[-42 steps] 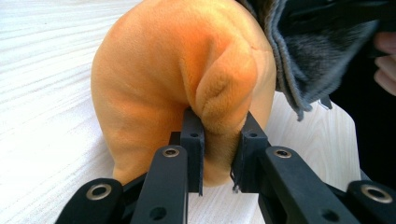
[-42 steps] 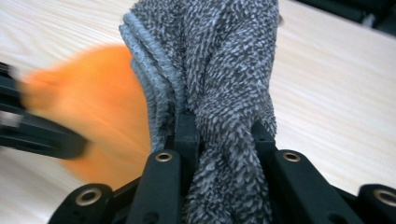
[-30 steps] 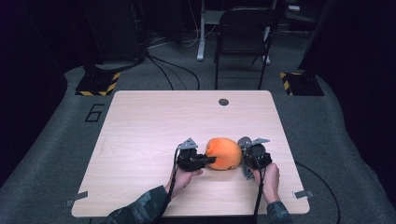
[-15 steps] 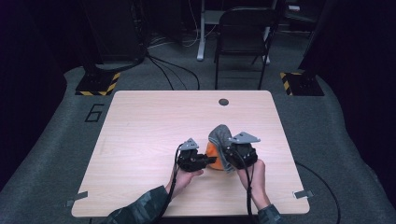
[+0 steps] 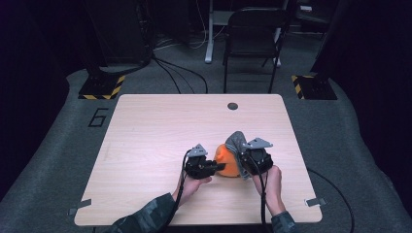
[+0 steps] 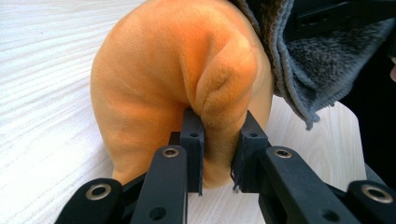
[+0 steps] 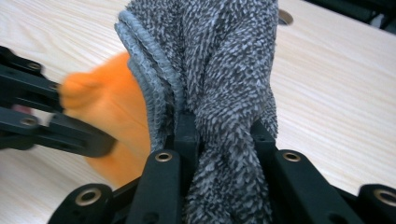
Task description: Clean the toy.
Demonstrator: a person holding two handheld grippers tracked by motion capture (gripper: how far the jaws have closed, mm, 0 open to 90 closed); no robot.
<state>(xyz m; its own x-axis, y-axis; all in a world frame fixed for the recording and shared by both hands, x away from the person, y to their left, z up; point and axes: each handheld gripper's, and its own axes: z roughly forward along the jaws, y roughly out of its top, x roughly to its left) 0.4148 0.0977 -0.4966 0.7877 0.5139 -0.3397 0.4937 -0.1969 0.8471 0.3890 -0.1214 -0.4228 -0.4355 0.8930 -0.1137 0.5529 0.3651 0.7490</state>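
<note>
The cloth (image 5: 228, 160) lies on the near right part of the table (image 5: 155, 131), between the two tools. It is a plush cloth with two faces: one bright orange and smooth, short-napped, the other grey and shaggy, with a stitched grey hem. It is bunched into a rounded lump, orange side outward on the left, with creases running down it.

The left tool (image 5: 219, 167) has its jaws nearly closed, pinching a thick orange fold (image 6: 219, 116) of the cloth low on the lump's left side, close to the table.

The right tool (image 5: 245, 158) is likewise almost shut, clamped on a twisted grey bunch (image 7: 224, 93) that stands up from the jaws, held above the orange part and draping over its right side.
</note>
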